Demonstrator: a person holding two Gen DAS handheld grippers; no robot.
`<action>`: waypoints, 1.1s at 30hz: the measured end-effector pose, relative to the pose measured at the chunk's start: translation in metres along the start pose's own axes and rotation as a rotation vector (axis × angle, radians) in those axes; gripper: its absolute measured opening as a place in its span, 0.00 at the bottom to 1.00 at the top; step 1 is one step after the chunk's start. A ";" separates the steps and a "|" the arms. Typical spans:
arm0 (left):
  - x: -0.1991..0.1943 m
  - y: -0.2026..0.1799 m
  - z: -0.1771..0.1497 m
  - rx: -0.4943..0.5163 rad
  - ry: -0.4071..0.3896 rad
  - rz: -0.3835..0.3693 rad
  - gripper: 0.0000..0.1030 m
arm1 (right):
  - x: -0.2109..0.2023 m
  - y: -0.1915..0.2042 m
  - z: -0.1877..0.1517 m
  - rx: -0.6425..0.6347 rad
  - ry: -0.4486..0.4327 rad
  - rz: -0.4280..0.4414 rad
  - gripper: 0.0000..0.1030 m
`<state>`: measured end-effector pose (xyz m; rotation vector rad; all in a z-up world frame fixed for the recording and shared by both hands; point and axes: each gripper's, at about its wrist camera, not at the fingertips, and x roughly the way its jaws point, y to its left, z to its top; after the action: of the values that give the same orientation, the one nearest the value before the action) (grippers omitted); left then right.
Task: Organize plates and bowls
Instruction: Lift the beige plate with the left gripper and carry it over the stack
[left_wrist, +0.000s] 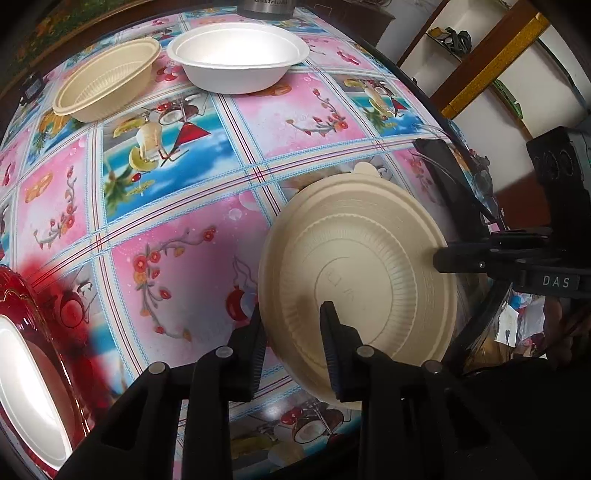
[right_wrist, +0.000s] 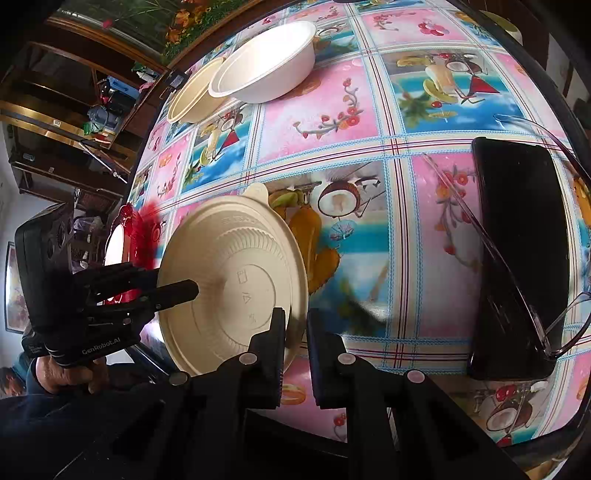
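beige lid sits tilted at lower centre, rim clamped on both sides: left hand-held gripper narrowed onto one edge, right hand-held gripper nearly closed on the opposite edge. white bowl and beige bowl rest upper left on the table.

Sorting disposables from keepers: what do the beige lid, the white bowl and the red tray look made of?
Beige lid: thin moulded plastic or plant-fibre, matte, with ribbing and embossed marks.
White bowl: probably pressed pulp or foam, matte, with soft thick walls.
Red tray: seemingly hard plastic or lacquer, with glossy highlights.
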<state>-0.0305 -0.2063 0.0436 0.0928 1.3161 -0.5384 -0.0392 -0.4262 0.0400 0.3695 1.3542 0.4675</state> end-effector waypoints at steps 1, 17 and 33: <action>-0.001 0.000 0.000 -0.002 -0.005 0.005 0.26 | -0.001 0.001 0.001 -0.002 -0.004 0.001 0.12; -0.024 0.020 0.001 -0.062 -0.084 0.071 0.26 | -0.002 0.029 0.025 -0.069 -0.027 0.005 0.11; -0.039 0.034 -0.003 -0.089 -0.132 0.106 0.26 | 0.007 0.047 0.035 -0.111 -0.018 0.018 0.11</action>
<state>-0.0246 -0.1626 0.0711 0.0525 1.1977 -0.3883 -0.0087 -0.3819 0.0645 0.2940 1.3028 0.5509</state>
